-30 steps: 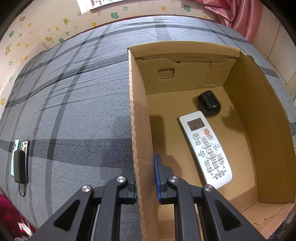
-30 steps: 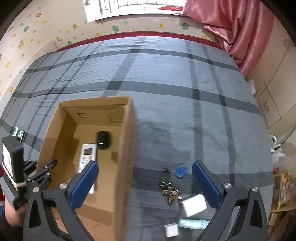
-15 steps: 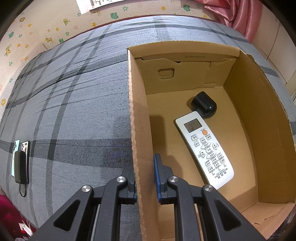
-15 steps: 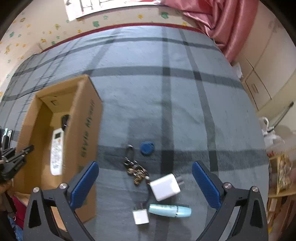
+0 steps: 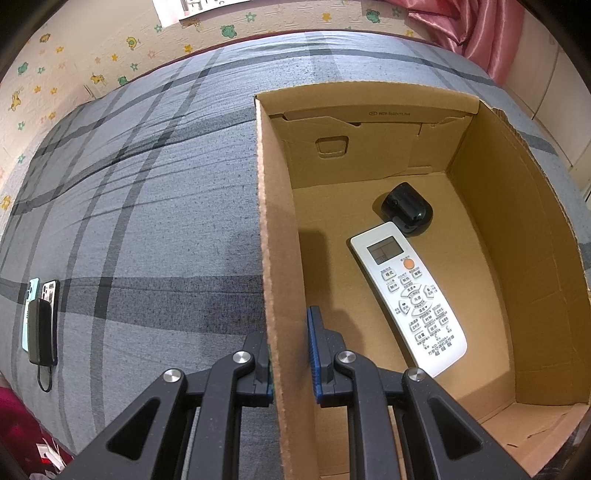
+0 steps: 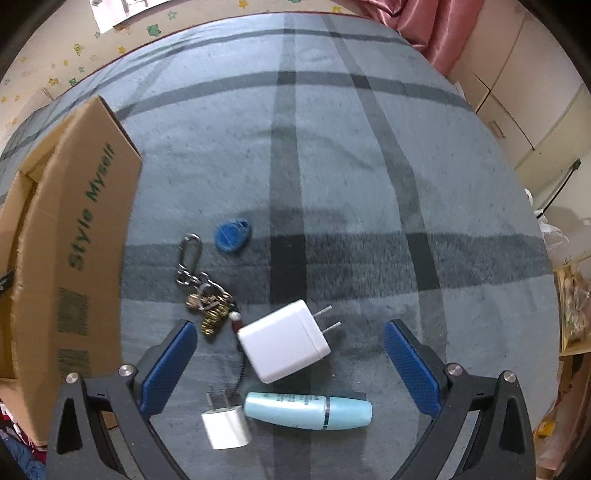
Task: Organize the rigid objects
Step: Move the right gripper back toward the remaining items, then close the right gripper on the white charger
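My left gripper (image 5: 290, 354) is shut on the near left wall of the cardboard box (image 5: 275, 236). Inside the box lie a white remote control (image 5: 408, 295) and a small black device (image 5: 406, 208). My right gripper (image 6: 288, 365) is open and empty, hovering over a large white charger (image 6: 282, 341). Near it on the bed lie a small white plug (image 6: 226, 424), a light blue tube (image 6: 308, 410), a bunch of keys (image 6: 203, 295) and a blue tag (image 6: 232, 234). The box (image 6: 74, 251) stands to their left.
Everything rests on a grey plaid bed cover (image 5: 147, 221). Phones and a black power bank (image 5: 40, 325) lie at the bed's left edge. A pink curtain (image 6: 424, 29) and cabinets (image 6: 517, 110) stand to the right of the bed.
My right gripper has swung right and down from over the box towards the loose objects, which now sit between its fingers. The left gripper keeps its hold on the box wall.
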Demonstrator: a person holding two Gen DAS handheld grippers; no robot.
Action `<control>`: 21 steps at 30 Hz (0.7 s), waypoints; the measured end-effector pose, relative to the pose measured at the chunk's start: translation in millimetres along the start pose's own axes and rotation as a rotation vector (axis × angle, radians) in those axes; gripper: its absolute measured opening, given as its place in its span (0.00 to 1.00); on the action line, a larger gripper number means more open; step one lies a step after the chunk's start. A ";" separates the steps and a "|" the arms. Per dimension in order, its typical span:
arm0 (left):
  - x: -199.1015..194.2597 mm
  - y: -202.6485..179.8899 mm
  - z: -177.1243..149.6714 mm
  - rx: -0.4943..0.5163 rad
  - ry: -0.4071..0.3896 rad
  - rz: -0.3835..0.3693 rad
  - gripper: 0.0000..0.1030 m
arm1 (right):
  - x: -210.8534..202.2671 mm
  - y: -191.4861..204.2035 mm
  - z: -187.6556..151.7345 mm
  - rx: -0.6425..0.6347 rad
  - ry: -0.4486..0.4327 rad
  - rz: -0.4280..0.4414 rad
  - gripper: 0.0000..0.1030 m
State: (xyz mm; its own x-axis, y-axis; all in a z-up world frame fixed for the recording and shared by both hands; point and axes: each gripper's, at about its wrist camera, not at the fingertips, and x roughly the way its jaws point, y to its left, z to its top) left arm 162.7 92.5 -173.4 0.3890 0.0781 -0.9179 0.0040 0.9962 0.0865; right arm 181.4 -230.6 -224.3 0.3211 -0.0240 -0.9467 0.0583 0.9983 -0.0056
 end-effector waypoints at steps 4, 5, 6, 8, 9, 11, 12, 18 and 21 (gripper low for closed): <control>0.1 0.2 0.1 -0.002 0.000 -0.002 0.14 | 16.2 -5.7 -6.6 0.012 0.019 -0.001 1.00; 0.0 -0.3 0.2 0.000 0.000 0.001 0.14 | 19.0 -7.0 -8.6 0.018 0.023 0.003 1.00; 0.0 -0.9 0.3 0.002 0.000 0.004 0.14 | 21.5 -8.3 -9.8 0.025 0.028 0.005 1.00; -0.4 -1.6 0.3 0.004 0.000 0.006 0.14 | 25.6 -10.8 -11.6 0.033 0.034 0.007 1.00; -0.3 -1.8 0.1 0.004 0.000 0.007 0.14 | 26.4 -11.3 -12.4 0.034 0.035 0.009 1.00; -0.3 -1.7 -0.2 0.003 0.000 0.006 0.14 | 29.1 -12.3 -13.6 0.034 0.042 0.013 1.00; -0.5 -2.3 -0.1 0.003 0.000 0.007 0.14 | 30.4 -12.5 -14.2 0.032 0.045 0.016 1.00; -1.5 -3.5 0.0 0.003 0.001 0.009 0.14 | 30.9 -13.8 -14.3 0.035 0.046 0.030 1.00; -1.8 -3.9 0.0 0.005 0.001 0.012 0.14 | 31.2 -13.1 -13.4 0.039 0.054 0.038 0.89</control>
State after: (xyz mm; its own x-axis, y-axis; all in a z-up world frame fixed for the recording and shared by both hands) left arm 162.0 88.5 -172.0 0.3881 0.0900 -0.9172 0.0042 0.9950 0.0994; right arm 178.0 -243.6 -258.1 0.2724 0.0174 -0.9620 0.0847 0.9955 0.0420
